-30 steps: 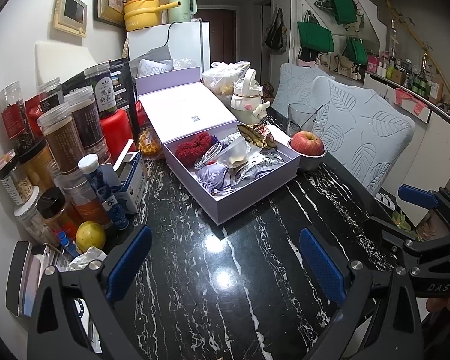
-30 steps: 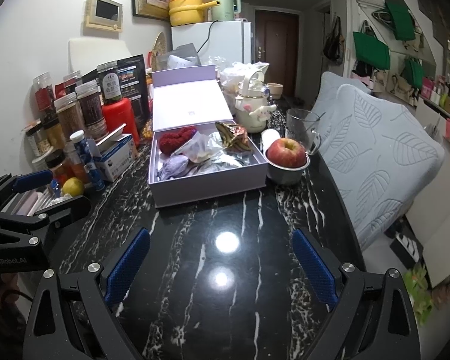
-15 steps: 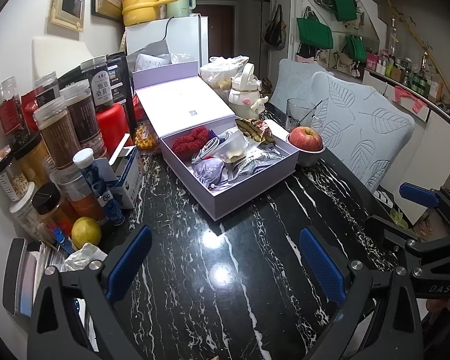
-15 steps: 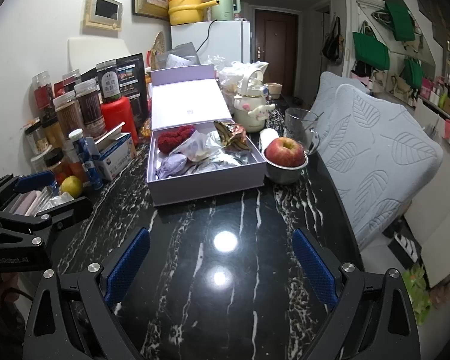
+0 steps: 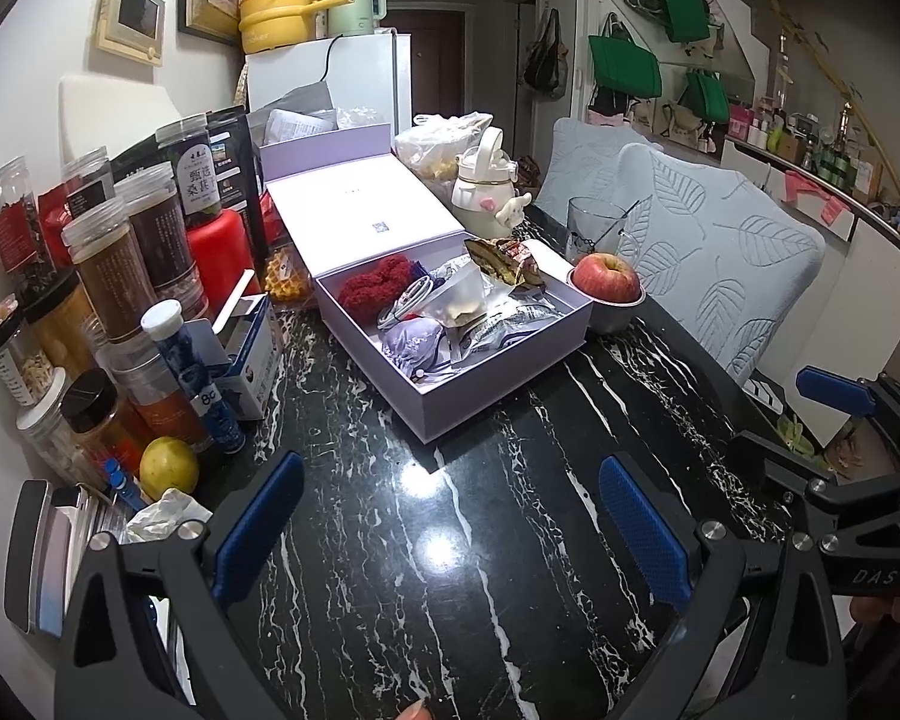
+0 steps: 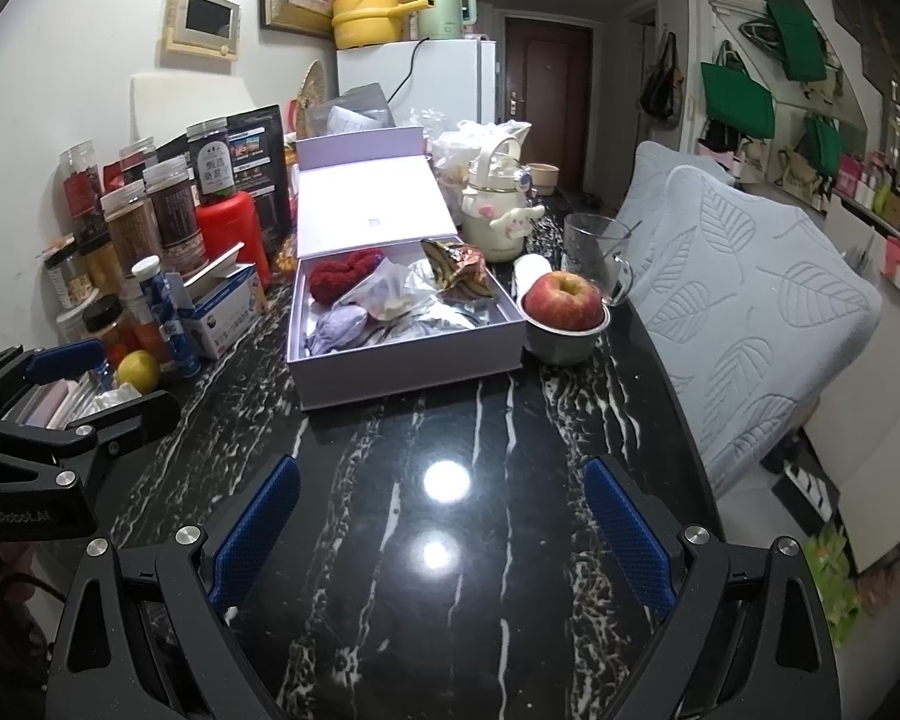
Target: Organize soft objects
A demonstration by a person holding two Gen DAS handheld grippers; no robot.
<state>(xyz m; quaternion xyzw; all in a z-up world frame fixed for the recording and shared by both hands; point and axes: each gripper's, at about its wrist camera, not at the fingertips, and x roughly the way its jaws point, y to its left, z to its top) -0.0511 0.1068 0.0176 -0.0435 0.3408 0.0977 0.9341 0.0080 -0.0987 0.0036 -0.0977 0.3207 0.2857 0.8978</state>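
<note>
The soft objects, a fuzzy red knitted bundle (image 5: 373, 289) and a lilac fabric pouch (image 5: 413, 343), lay inside the open lavender cardboard box (image 6: 408, 369) on the black marble table (image 6: 450, 540). We held our left gripper (image 5: 450, 525) and right gripper (image 6: 441, 525) low over the table, well apart from the box, both with blue-padded fingers spread wide and holding nothing. Just beside the box on the right stood a small metal bowl (image 6: 561, 348) with a red apple (image 6: 563, 302). On the left, plastic jars (image 5: 111, 276) and a yellow lemon (image 5: 168, 468) crowded the wall side.
</note>
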